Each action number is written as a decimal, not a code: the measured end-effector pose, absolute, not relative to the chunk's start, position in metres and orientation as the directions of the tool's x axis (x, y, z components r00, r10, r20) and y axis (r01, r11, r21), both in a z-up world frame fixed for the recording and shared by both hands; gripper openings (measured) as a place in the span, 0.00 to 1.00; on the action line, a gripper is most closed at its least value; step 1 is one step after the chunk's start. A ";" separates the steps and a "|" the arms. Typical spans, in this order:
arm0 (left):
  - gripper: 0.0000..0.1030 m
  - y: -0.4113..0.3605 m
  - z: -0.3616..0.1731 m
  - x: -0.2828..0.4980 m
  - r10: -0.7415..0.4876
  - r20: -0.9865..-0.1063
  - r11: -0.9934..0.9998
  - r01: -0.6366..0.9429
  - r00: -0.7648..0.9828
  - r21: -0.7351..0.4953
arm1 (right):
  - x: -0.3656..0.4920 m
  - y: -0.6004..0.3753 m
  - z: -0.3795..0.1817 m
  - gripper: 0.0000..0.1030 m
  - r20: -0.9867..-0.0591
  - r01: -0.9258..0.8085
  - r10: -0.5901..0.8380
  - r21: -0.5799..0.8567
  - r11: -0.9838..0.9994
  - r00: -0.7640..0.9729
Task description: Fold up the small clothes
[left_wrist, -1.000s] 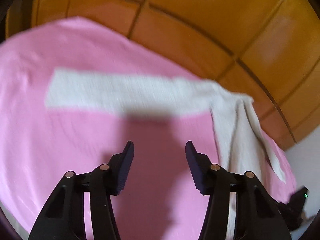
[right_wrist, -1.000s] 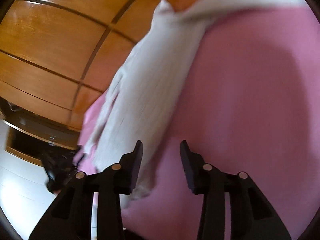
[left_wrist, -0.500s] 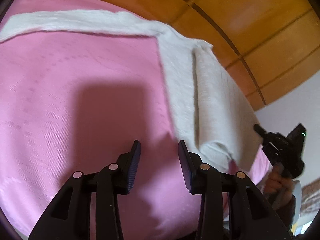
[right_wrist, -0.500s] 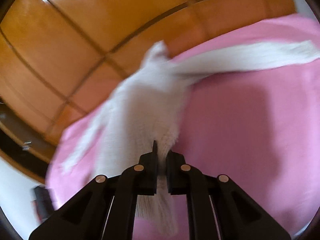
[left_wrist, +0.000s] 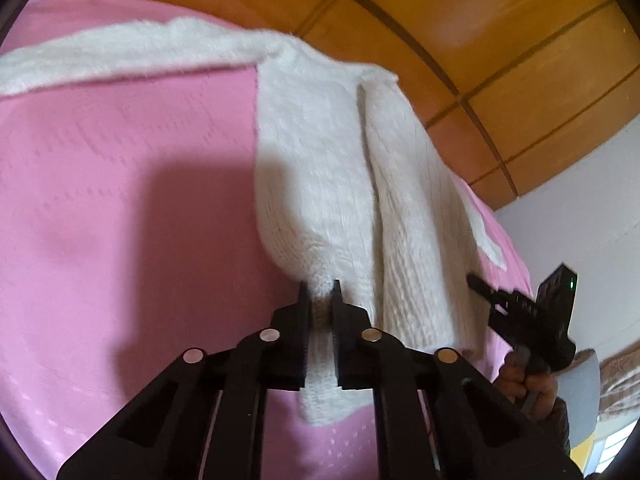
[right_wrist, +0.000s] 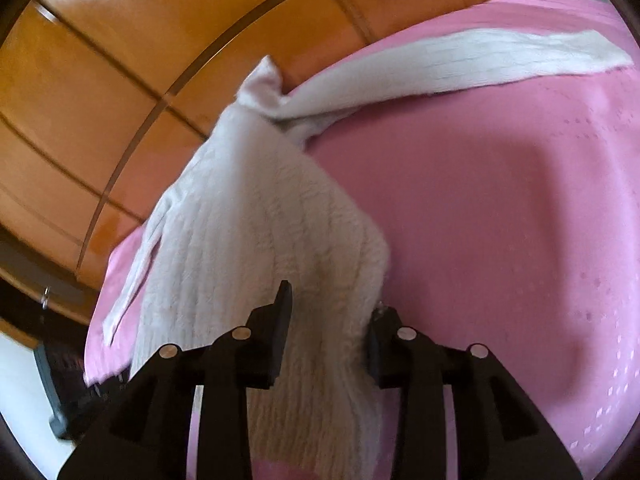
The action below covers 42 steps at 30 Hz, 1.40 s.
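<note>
A white knitted garment lies on a pink bedspread, one long strip stretched along the far edge. My left gripper is shut on a bunched edge of the garment near its near end. In the right wrist view the garment lies over and between the fingers of my right gripper, whose jaws stand apart; the right finger is partly hidden by cloth. The right gripper also shows in the left wrist view, at the right, next to the garment's edge.
An orange wooden panelled headboard runs behind the bed. A pale wall is at the right. Dark furniture and a dark object stand beyond the bed's left edge in the right wrist view.
My left gripper moved right onto the garment and shut on its edge. My right gripper, shut on the cloth half a second ago, has opened, with cloth still lying between its fingers.
</note>
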<state>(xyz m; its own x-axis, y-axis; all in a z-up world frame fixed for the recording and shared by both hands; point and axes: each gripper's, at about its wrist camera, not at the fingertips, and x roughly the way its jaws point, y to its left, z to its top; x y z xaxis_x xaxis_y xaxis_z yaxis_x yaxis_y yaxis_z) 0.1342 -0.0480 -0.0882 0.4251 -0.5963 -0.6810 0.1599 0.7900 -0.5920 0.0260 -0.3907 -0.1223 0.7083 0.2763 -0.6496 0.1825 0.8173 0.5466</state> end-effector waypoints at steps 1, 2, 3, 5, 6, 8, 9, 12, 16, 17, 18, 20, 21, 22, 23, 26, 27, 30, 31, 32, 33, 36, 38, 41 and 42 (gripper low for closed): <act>0.06 -0.043 -0.081 0.133 -0.589 -0.678 0.795 0.161 0.440 -0.585 | 0.027 -0.384 -0.114 0.07 -0.650 0.165 0.268 0.524 0.836 0.711; 0.06 -0.034 -0.071 0.131 -0.583 -0.671 0.797 0.166 0.458 -0.580 | 0.022 -0.382 -0.105 0.06 -0.640 0.148 0.270 0.520 0.841 0.720; 0.06 -0.027 -0.063 0.129 -0.584 -0.662 0.795 0.165 0.469 -0.584 | 0.019 -0.381 -0.095 0.06 -0.622 0.126 0.279 0.526 0.841 0.732; 0.02 -0.006 -0.042 0.126 -0.589 -0.635 0.784 0.164 0.501 -0.598 | 0.011 -0.378 -0.066 0.06 -0.568 0.073 0.288 0.528 0.846 0.771; 0.02 0.003 -0.033 0.124 -0.583 -0.625 0.786 0.164 0.519 -0.596 | 0.006 -0.377 -0.049 0.06 -0.536 0.042 0.297 0.530 0.847 0.790; 0.02 0.024 -0.010 0.118 -0.580 -0.596 0.780 0.167 0.555 -0.604 | -0.013 -0.374 -0.016 0.06 -0.472 -0.020 0.316 0.531 0.847 0.823; 0.02 0.034 -0.002 0.114 -0.579 -0.585 0.776 0.164 0.568 -0.608 | -0.022 -0.374 -0.006 0.06 -0.448 -0.041 0.324 0.535 0.844 0.833; 0.02 0.059 0.017 0.092 -0.571 -0.555 0.768 0.154 0.605 -0.622 | -0.044 -0.373 0.008 0.05 -0.412 -0.075 0.344 0.544 0.836 0.844; 0.02 0.081 0.010 0.057 -0.546 -0.583 0.774 0.096 0.602 -0.626 | -0.064 -0.375 -0.022 0.05 -0.512 0.003 0.311 0.523 0.852 0.801; 0.02 0.082 0.003 0.052 -0.538 -0.599 0.780 0.082 0.593 -0.620 | -0.069 -0.377 -0.036 0.05 -0.549 0.034 0.297 0.512 0.858 0.781; 0.02 0.082 -0.006 0.047 -0.527 -0.623 0.790 0.061 0.578 -0.611 | -0.071 -0.379 -0.052 0.05 -0.590 0.071 0.276 0.496 0.865 0.759; 0.02 0.081 -0.032 0.038 -0.503 -0.675 0.808 0.016 0.540 -0.589 | -0.078 -0.389 -0.090 0.05 -0.670 0.154 0.251 0.482 0.862 0.699; 0.02 0.078 -0.045 0.035 -0.485 -0.704 0.824 0.000 0.519 -0.567 | -0.079 -0.391 -0.106 0.05 -0.700 0.187 0.238 0.474 0.861 0.674; 0.02 0.074 -0.055 0.034 -0.468 -0.730 0.838 -0.014 0.499 -0.546 | -0.077 -0.393 -0.122 0.05 -0.731 0.223 0.213 0.449 0.865 0.648; 0.02 0.070 -0.067 0.035 -0.455 -0.752 0.848 -0.026 0.477 -0.529 | -0.075 -0.395 -0.132 0.05 -0.754 0.250 0.188 0.426 0.870 0.629; 0.03 0.055 -0.083 0.040 -0.399 -0.794 0.892 -0.008 0.459 -0.453 | -0.069 -0.392 -0.134 0.09 -0.769 0.266 0.160 0.397 0.879 0.619; 0.03 0.055 -0.085 0.042 -0.391 -0.797 0.895 -0.010 0.460 -0.445 | -0.068 -0.390 -0.129 0.14 -0.770 0.268 0.130 0.368 0.890 0.624; 0.32 0.072 -0.080 0.051 -0.391 -0.774 0.877 -0.053 0.498 -0.477 | -0.065 -0.385 -0.107 0.48 -0.728 0.259 0.059 0.317 0.912 0.683; 0.55 0.081 -0.078 0.053 -0.368 -0.770 0.874 -0.088 0.521 -0.477 | -0.061 -0.379 -0.097 0.53 -0.702 0.237 0.058 0.316 0.919 0.710; 0.61 0.096 -0.074 0.058 -0.329 -0.753 0.863 -0.142 0.570 -0.485 | -0.057 -0.374 -0.092 0.58 -0.691 0.220 0.068 0.320 0.921 0.720; 0.62 0.111 -0.070 0.061 -0.308 -0.740 0.853 -0.171 0.597 -0.494 | -0.050 -0.365 -0.087 0.61 -0.678 0.198 0.086 0.330 0.923 0.730; 0.62 0.139 -0.070 0.081 -0.241 -0.742 0.827 -0.268 0.626 -0.495 | -0.028 -0.327 -0.084 0.65 -0.653 0.084 0.188 0.362 0.928 0.733; 0.62 0.158 -0.068 0.098 -0.210 -0.730 0.804 -0.310 0.651 -0.508 | -0.009 -0.291 -0.091 0.65 -0.657 -0.005 0.271 0.377 0.926 0.704; 0.65 0.183 -0.071 0.131 -0.147 -0.742 0.789 -0.376 0.654 -0.487 | 0.016 -0.239 -0.104 0.65 -0.679 -0.124 0.366 0.378 0.917 0.637; 0.66 0.192 -0.074 0.141 -0.133 -0.748 0.783 -0.394 0.650 -0.482 | 0.020 -0.224 -0.107 0.65 -0.683 -0.158 0.378 0.364 0.918 0.625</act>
